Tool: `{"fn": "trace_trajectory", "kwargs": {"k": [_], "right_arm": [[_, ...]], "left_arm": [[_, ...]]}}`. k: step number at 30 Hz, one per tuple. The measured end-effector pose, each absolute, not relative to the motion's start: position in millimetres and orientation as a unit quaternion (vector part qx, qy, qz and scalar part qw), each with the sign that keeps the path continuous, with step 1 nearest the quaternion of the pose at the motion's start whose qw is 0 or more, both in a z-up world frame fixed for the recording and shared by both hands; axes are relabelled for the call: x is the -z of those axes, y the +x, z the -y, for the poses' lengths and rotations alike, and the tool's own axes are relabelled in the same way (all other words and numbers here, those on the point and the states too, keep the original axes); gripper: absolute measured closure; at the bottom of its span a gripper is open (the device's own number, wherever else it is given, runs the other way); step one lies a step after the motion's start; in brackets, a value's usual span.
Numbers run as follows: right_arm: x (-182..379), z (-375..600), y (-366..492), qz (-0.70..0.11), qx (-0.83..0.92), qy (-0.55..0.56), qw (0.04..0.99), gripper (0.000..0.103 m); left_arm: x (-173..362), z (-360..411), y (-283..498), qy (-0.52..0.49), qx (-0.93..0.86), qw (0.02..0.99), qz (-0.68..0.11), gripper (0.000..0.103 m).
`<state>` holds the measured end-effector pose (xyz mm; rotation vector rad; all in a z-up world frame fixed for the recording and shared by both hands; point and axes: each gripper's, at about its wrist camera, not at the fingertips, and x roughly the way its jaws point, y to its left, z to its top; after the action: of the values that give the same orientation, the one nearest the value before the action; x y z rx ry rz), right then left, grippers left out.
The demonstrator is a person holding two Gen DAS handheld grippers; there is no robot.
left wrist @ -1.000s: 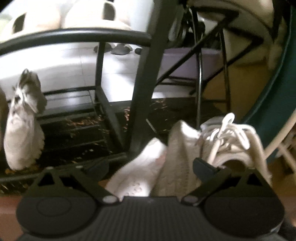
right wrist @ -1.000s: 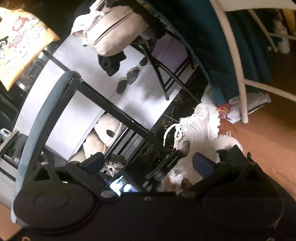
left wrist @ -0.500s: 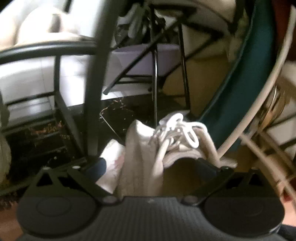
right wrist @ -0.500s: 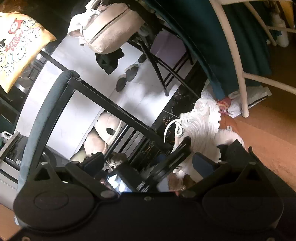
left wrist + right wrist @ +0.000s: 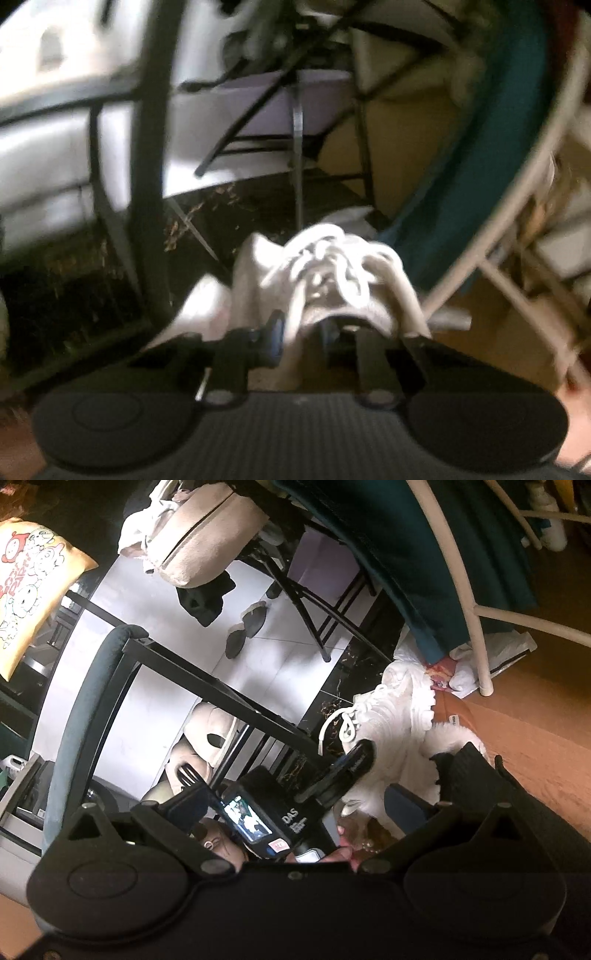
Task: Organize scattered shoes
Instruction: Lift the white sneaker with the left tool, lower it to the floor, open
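One white sneaker (image 5: 325, 280) on the floor, pinched at collar by left tongs (image 5: 299, 328), clenched on thin fabric only. Grip shallow, picture blurred: risk of slipping out on lift. Loose laces (image 5: 332, 258) likely to snag black rack frame (image 5: 147, 184) just beside. Right tongs (image 5: 291, 801) spread, empty, hanging near the same shoe; possible collision with the left.

left side: black rack upright (image 5: 147, 177) stands close beside white sneaker (image 5: 332, 280); right side: teal fabric (image 5: 476, 177) and pale curved frame tube (image 5: 509, 218) crowd it | ahead: folding-stand legs (image 5: 297, 155) bar passage | open: orange floor (image 5: 535, 738) lower right
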<state>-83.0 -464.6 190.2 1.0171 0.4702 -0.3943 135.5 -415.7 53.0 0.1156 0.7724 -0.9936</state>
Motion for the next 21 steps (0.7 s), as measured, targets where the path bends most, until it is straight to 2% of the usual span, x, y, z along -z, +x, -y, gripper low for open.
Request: {"fn": "trace_trajectory", "kwargs": {"k": [5,13,18,21], "right_arm": [[-188.6,467.1,-84.8,-0.220,0.193,0.480,0.827,0.000],[-187.4,467.3,-85.1,-0.217,0.204,0.480,0.825,0.000],[-189.0,463.8,-83.3,-0.219,0.209,0.464,0.833,0.000],[-188.9,460.1,-80.0,-0.226,0.212,0.457,0.834,0.000]], "left_arm": [[-54.2,397.5,135.4,0.039,0.470,0.804,-0.362,0.088],[-80.3,343.7,96.0,0.040,0.492,0.812,-0.311,0.089],[-104.3,281.5,77.2,0.030,0.466,0.841,-0.274,0.088],[-109.4,220.8,78.0,0.022,0.407,0.870,-0.277,0.088]]}}
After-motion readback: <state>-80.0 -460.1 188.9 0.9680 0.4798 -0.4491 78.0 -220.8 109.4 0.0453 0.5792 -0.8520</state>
